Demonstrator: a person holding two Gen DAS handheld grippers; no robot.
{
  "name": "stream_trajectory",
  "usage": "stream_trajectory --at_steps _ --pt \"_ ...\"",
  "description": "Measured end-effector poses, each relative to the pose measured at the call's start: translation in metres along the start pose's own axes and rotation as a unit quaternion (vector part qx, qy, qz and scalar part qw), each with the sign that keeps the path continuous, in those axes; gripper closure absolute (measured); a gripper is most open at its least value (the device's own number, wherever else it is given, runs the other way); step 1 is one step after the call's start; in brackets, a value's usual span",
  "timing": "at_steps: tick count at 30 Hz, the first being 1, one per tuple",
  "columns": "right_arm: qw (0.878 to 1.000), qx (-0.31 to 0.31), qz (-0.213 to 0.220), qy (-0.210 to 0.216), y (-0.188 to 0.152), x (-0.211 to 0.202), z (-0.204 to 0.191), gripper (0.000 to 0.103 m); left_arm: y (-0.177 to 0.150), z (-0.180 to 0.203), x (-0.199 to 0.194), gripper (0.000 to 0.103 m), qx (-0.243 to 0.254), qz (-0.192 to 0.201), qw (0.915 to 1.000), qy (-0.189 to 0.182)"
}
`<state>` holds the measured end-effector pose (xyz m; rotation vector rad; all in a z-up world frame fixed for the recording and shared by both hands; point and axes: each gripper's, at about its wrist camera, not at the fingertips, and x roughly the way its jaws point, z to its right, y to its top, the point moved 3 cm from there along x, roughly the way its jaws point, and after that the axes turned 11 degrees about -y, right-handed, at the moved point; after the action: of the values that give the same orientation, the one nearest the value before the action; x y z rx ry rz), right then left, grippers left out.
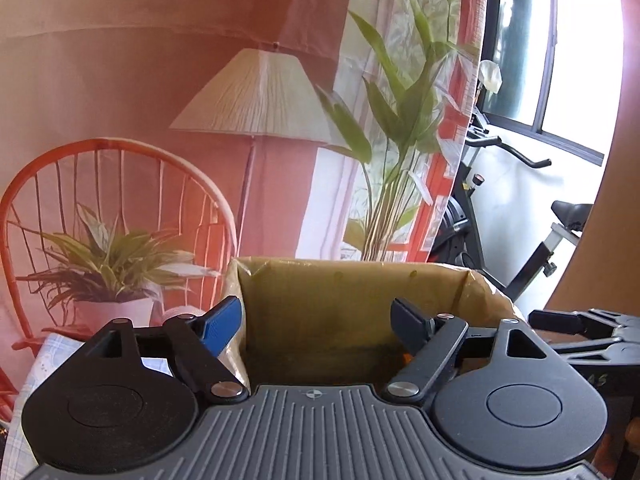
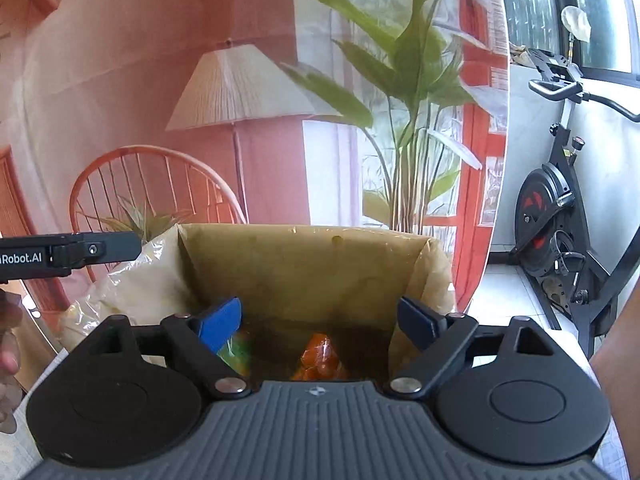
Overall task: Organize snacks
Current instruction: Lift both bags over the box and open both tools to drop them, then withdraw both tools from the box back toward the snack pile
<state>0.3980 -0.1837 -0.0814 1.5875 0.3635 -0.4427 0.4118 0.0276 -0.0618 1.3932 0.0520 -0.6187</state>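
A cardboard box (image 1: 352, 296) lined with clear plastic stands right in front of both grippers. My left gripper (image 1: 320, 322) hangs open over the box's near left part with nothing between its fingers. My right gripper (image 2: 320, 322) is open over the same box (image 2: 304, 264). Below it, on the box floor, lie an orange snack packet (image 2: 320, 356) and a green snack packet (image 2: 236, 350). An orange scrap (image 1: 405, 357) of a packet shows beside the left gripper's right finger. The right gripper (image 1: 576, 324) shows at the right edge of the left wrist view, the left gripper (image 2: 72, 254) at the left edge of the right wrist view.
A printed backdrop (image 1: 200, 120) with a lamp, chair and plants hangs behind the box. An exercise bike (image 2: 560, 220) stands at the right by a window. A checked cloth (image 1: 44, 364) lies left of the box. A person's hand (image 2: 8, 344) shows at the left edge.
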Motion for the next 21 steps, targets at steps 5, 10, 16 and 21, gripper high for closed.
stream_trajectory --at_steps 5,10,16,21 --pt "1.0 0.004 0.009 -0.004 -0.002 -0.024 0.009 0.015 -0.005 -0.001 -0.017 0.019 0.012 -0.008 0.9998 0.013" --pt "1.0 0.007 0.007 -0.013 -0.009 -0.042 0.018 0.015 -0.011 0.0 -0.038 0.019 0.028 -0.01 0.9988 0.038" --pt "1.0 0.017 0.0 -0.018 -0.022 -0.058 0.025 0.008 -0.02 0.001 -0.059 0.017 0.043 -0.015 0.9966 0.068" --pt "0.999 0.014 -0.005 -0.029 -0.029 -0.066 0.026 0.001 -0.029 0.001 -0.074 0.016 0.043 -0.019 0.9953 0.085"
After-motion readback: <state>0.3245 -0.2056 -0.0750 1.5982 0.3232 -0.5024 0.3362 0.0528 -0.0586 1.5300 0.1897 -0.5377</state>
